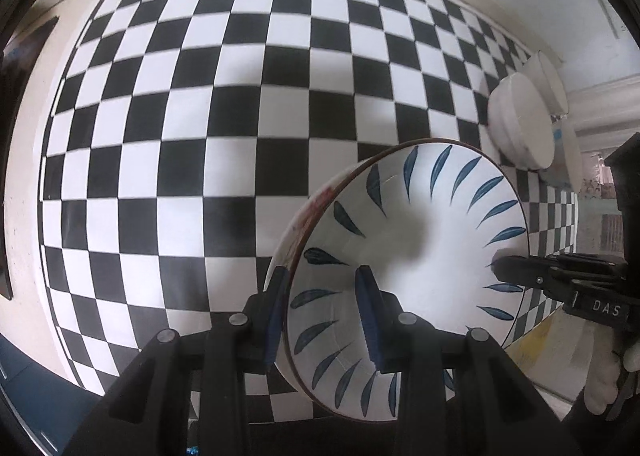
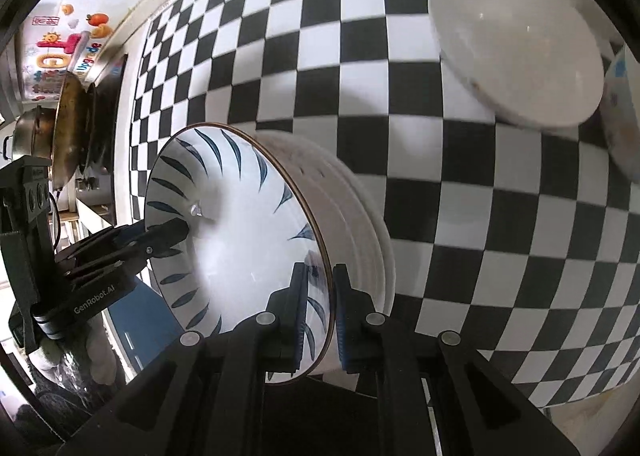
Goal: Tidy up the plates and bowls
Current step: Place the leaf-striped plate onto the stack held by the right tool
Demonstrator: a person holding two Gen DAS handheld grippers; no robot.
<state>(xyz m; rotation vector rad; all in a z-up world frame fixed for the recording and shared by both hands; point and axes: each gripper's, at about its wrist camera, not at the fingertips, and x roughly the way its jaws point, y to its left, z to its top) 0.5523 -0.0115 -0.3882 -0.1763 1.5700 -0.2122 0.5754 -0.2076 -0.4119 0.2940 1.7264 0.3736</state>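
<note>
Both tongs grip one white ceramic bowl with blue leaf strokes around its inside [image 1: 416, 256], held tilted above the black-and-white checkered counter [image 1: 200, 116].

In the left wrist view the left tongs [image 1: 324, 320] are closed down to the thickness of the bowl's wall at about 7 o'clock on its rim, one blue-padded finger outside and the other inside. The right tongs [image 1: 500, 268] reach in from 3 o'clock, their black tip lying on the opposite rim.

In the right wrist view the right tongs [image 2: 320, 308] pinch the rim of the bowl [image 2: 240, 240] at about 5 o'clock, the fingers nearly together with only the wall between them. The left tongs [image 2: 176, 232] come in from 9 o'clock, their tip inside the bowl.

A plain white bowl [image 2: 516, 52] stands on the counter toward 1 o'clock, well apart from the held bowl, with another bowl bearing blue marks [image 2: 624, 112] just beside it at 3 o'clock. In the left wrist view the same white bowl [image 1: 520, 120] shows at 2 o'clock.

A brass-coloured pan [image 2: 68, 124] stands off the counter's edge at 9 o'clock.
</note>
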